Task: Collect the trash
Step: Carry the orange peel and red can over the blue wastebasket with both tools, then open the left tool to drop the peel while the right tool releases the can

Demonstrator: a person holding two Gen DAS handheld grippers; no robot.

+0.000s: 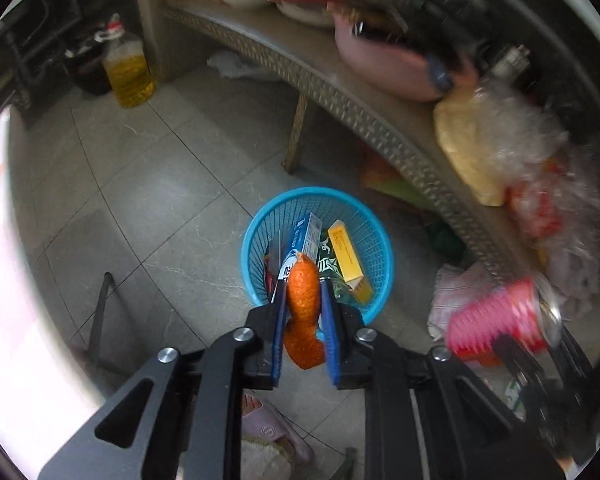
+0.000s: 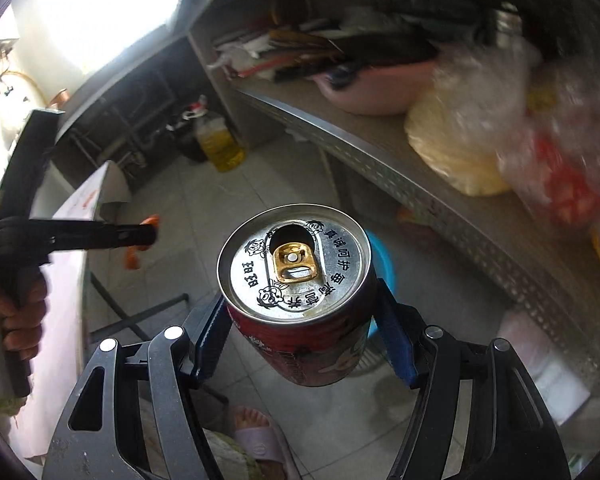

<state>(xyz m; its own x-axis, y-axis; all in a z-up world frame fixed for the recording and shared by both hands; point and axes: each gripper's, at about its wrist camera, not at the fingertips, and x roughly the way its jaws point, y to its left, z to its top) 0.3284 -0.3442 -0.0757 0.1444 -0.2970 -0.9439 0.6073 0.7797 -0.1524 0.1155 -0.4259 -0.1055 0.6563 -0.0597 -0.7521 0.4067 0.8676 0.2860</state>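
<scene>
- Left wrist: the left tool (image 1: 304, 300) hangs over the blue basket (image 1: 374, 236), narrow jaws flanking an orange peel (image 1: 303, 300); light, limp, likely slippery.
- Right wrist: the right tool (image 2: 304, 320) clamps a red can (image 2: 300, 312) by its sides; stiff, light, dentable.

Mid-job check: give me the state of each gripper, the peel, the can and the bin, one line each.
left gripper: over the basket, peel between its pads
orange peel: hanging between the left pads, not yet dropped
right gripper: shut on the can
drink can: opened, held by its sides
blue basket: upright on the floor, boxes inside
oil bottle: upright, capped
</scene>
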